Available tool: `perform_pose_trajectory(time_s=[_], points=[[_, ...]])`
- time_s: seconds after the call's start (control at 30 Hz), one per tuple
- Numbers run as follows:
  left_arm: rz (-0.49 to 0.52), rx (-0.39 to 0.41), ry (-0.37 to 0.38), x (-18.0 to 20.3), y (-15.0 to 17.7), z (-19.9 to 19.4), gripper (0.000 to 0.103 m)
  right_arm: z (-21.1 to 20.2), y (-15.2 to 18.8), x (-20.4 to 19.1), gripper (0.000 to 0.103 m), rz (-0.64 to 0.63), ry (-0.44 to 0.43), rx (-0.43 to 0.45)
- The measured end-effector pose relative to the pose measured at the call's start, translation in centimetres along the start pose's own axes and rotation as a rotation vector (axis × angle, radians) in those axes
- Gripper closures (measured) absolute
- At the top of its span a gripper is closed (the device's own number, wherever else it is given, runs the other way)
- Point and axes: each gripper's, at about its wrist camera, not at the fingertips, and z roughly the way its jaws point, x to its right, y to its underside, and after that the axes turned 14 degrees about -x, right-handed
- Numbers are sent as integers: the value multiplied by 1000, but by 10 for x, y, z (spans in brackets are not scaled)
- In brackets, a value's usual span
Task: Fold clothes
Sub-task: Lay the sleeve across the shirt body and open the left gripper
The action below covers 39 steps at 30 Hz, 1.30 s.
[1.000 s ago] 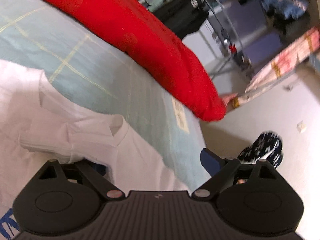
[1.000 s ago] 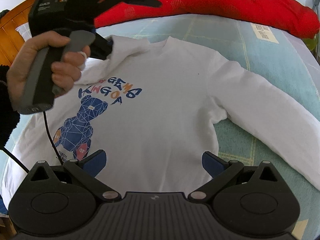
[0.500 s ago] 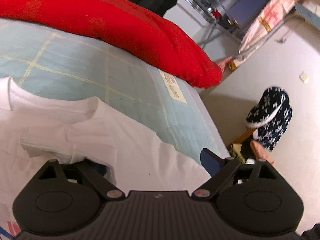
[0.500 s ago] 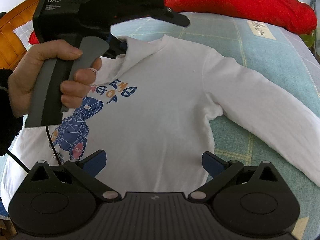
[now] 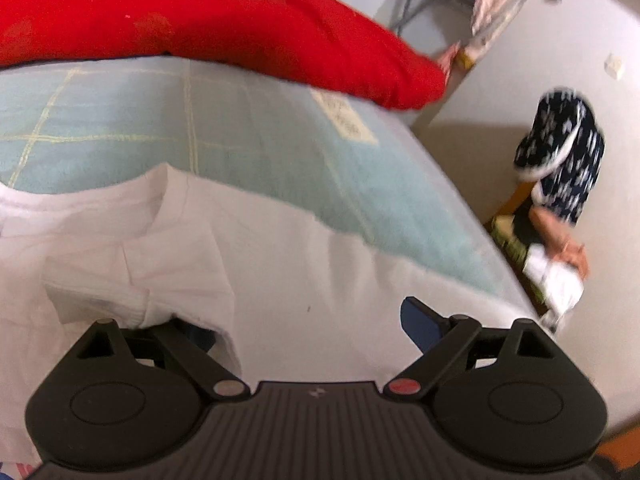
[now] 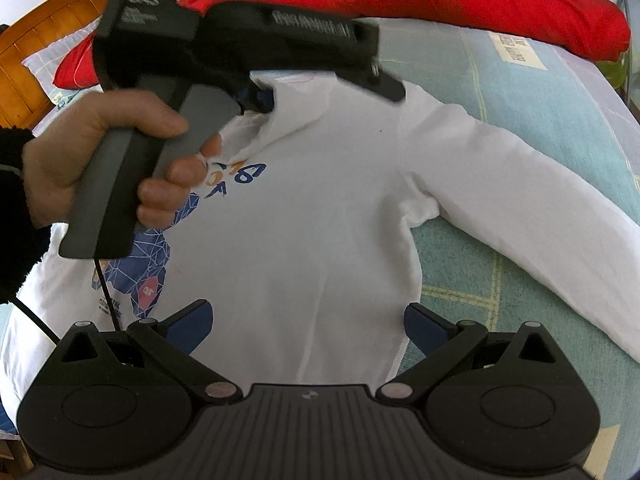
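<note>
A white sweatshirt point(image 6: 312, 208) with a blue bear print lies front-up on the bed, its right-hand sleeve point(image 6: 520, 208) stretched out to the side. A person's hand point(image 6: 80, 160) holds my left gripper point(image 6: 320, 88) above the collar. Its jaws stand wide apart, and a fold of the other sleeve point(image 5: 120, 280) is draped over its left finger, hiding that finger in the left wrist view. Only the blue right fingertip point(image 5: 420, 324) shows there. My right gripper point(image 6: 308, 324) hovers open above the sweatshirt's lower edge with nothing pressed between its fingers.
A long red pillow point(image 5: 240, 28) lies across the far side of the light blue checked bed cover point(image 5: 272, 148). A wooden headboard point(image 6: 40, 44) is at the far left. The bed's edge drops to the floor on the right, where a dark patterned item point(image 5: 560, 152) sits.
The left gripper has swept rightward over the sweatshirt's chest with the sleeve fold on its finger, and it has rolled. The right gripper has not moved.
</note>
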Motion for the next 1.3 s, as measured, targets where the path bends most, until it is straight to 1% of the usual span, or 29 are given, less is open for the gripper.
perform_pose_trajectory(time_s=[0.1, 0.2, 0.33, 0.37, 0.4, 0.47, 0.5, 0.57, 0.6, 0.67, 0.73, 0.8, 0.83, 0.87, 0.93, 0.97, 1.07, 1.13, 1.2, 1.23, 1.27, 1.3], points=[[68, 4, -49, 11, 3, 0, 12, 0, 2, 1, 0, 7, 3, 2], [167, 24, -107, 25, 5, -3, 12, 0, 4, 3, 0, 15, 3, 0], [292, 17, -166, 42, 9, -3, 12, -2, 6, 3, 0, 19, 0, 1], [327, 6, -187, 48, 10, -1, 12, -2, 6, 3, 0, 20, 1, 1], [367, -11, -223, 54, 11, 2, 12, -2, 6, 3, 0, 21, 3, 0], [474, -62, -314, 66, 15, 10, 12, -3, 7, 3, 0, 21, 2, 0], [515, -84, -339, 69, 18, 12, 12, -3, 7, 3, 0, 20, 0, 1], [570, -119, -357, 74, 23, 10, 12, -6, 7, 2, 0, 19, 1, 7], [583, -134, -355, 75, 24, 7, 12, -7, 8, 3, 0, 19, 2, 11], [540, -149, -305, 70, 24, -3, 12, -9, 9, 4, 0, 26, 3, 18], [454, -150, -239, 58, 21, -15, 12, -10, 11, 7, 0, 37, 2, 20], [355, -117, -204, 45, 18, -25, 12, -10, 12, 10, 0, 45, 1, 22], [316, -95, -209, 40, 17, -29, 12, -10, 12, 11, 0, 48, 1, 23], [297, -73, -235, 37, 15, -31, 12, -11, 13, 12, 0, 51, 0, 24], [285, -33, -271, 37, 13, -33, 12, -11, 14, 13, 0, 55, 0, 25], [289, -22, -254, 39, 12, -34, 12, -12, 15, 13, 0, 56, 0, 24], [345, -5, -172, 50, 13, -32, 12, -12, 19, 11, 0, 55, 0, 20], [438, -25, -149, 62, 20, -26, 12, -12, 21, 11, 0, 55, 0, 17], [551, -62, -174, 73, 29, -16, 12, -12, 22, 10, 0, 55, -1, 15], [611, -86, -200, 77, 36, -11, 12, -13, 23, 10, 0, 55, 1, 15], [657, -106, -214, 80, 41, -8, 12, -13, 23, 10, 0, 54, 3, 16], [677, -119, -205, 80, 45, -7, 12, -13, 23, 10, 0, 55, 4, 17]])
